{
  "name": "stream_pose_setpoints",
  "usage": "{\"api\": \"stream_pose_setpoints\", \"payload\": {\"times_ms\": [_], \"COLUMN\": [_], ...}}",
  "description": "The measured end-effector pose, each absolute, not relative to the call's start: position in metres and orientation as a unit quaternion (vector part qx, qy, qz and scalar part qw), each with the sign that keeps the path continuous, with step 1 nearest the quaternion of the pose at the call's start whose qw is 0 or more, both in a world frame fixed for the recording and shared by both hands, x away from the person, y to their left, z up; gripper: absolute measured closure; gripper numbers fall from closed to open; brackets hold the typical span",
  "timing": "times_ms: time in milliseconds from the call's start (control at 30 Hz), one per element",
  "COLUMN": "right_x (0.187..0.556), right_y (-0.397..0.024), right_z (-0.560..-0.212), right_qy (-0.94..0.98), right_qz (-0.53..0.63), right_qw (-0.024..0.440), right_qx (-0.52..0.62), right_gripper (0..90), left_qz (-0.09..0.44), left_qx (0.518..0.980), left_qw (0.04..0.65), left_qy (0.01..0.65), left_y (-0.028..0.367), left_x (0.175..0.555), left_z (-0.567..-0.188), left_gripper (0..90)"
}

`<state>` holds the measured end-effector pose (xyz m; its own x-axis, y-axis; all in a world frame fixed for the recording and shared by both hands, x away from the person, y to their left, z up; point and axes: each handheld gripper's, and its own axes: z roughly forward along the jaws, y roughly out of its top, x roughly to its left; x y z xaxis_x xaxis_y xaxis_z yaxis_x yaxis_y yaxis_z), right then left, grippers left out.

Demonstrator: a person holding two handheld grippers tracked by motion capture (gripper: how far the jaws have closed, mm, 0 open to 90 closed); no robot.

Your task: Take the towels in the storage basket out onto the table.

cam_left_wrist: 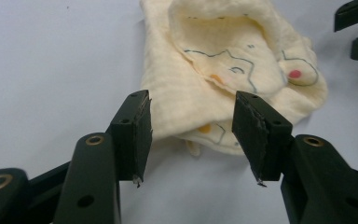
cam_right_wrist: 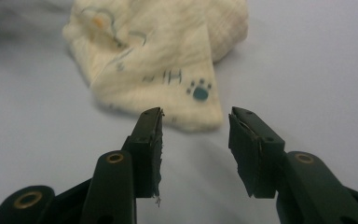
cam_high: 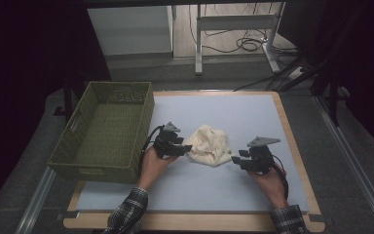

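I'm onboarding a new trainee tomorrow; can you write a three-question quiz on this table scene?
1. True or false: the cream cloth lies inside the green basket.
2. Which print shows on the cloth corner nearest the right claw? A) a teal paw print B) a red star C) a black arrow
3. What lies between the left claw and the right claw in the high view?

Key:
1. False: the cloth lies crumpled on the pale blue mat, right of the basket.
2. A.
3. The cream cloth; both claws stand open, one at each side of it, with no pad pressing it.
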<state>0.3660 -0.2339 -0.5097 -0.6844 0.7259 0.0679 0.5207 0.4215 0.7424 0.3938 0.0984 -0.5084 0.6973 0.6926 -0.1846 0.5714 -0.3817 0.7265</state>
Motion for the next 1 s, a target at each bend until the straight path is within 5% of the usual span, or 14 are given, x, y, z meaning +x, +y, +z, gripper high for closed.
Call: {"api": "stream_pose_setpoints", "payload": {"times_ms": [133,200,233,300,333,367,733,1000], "right_x": [0.378,0.383,0.384,0.383,0.383,0.383,0.371,0.375], "right_y": [-0.227,-0.222,-0.219,-0.217,-0.216,-0.216,-0.243,-0.286], "right_z": [-0.516,-0.521,-0.524,-0.525,-0.525,-0.525,-0.490,-0.490], "right_qy": [0.835,0.841,0.845,0.845,0.848,0.848,0.837,0.828], "right_qz": [0.376,0.363,0.355,0.361,0.367,0.367,0.379,0.348], "right_qw": [0.131,0.136,0.139,0.144,0.126,0.126,0.146,0.158], "right_qx": [0.380,0.377,0.376,0.366,0.361,0.361,0.366,0.410], "right_gripper": [51.2,52.1,54.8,69.3,82.4,82.4,85.8,85.6], "left_qz": [0.074,0.072,0.068,0.067,0.062,0.062,0.087,0.092], "left_qx": [0.830,0.829,0.828,0.828,0.825,0.825,0.806,0.808], "left_qw": [0.395,0.393,0.394,0.393,0.399,0.399,0.430,0.402], "left_qy": [0.387,0.391,0.393,0.395,0.395,0.395,0.397,0.421], "left_y": [0.094,0.094,0.093,0.092,0.092,0.092,0.104,0.109], "left_x": [0.399,0.400,0.400,0.399,0.398,0.398,0.382,0.384], "left_z": [-0.522,-0.527,-0.530,-0.533,-0.533,-0.533,-0.502,-0.519], "left_gripper": [48.0,55.8,66.4,71.7,81.2,82.6,82.4,84.9]}}
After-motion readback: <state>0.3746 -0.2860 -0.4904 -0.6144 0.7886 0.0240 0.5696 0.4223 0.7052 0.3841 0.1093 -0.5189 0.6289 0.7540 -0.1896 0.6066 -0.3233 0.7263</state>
